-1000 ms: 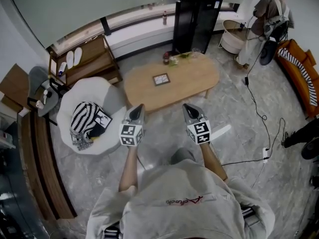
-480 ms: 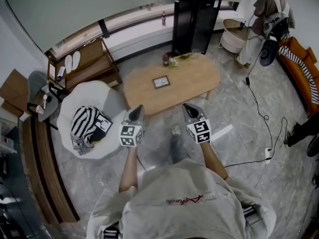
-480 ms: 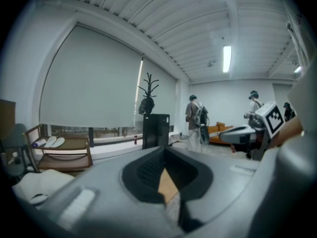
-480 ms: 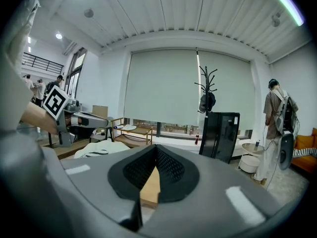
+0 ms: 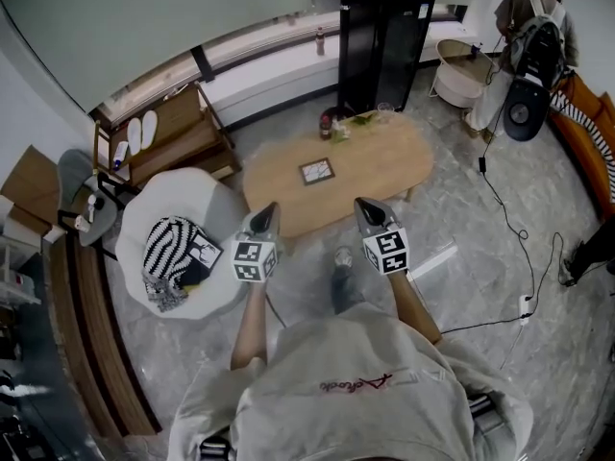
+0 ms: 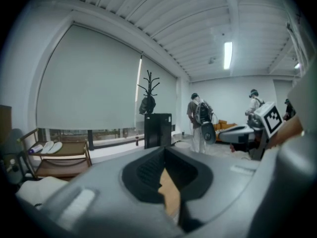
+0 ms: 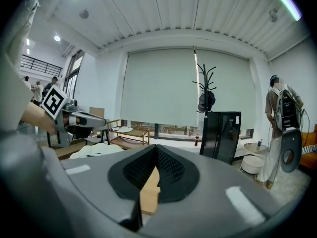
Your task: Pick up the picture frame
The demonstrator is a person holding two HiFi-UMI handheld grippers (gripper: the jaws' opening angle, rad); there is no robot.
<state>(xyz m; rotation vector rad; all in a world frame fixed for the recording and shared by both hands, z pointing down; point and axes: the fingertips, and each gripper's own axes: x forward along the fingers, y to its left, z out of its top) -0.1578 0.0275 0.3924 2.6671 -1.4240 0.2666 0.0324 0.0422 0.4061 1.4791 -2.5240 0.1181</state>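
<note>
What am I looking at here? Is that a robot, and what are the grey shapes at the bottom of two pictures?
There is no robot. A person carries a hand-held two-jaw tool in each hand: the left gripper and the right gripper. The cubes with square markers are part of the tools. The head view comes from a camera on the person's head, looking steeply down. The other two come from cameras riding on each tool, so the grey shapes are that tool's own jaws. Both pairs of jaws are closed and hold nothing. Ahead stands a low wooden table. On it lies a picture frame, the thing to be picked up, with some small items at its far edge. Neither tool touches the frame.
</note>
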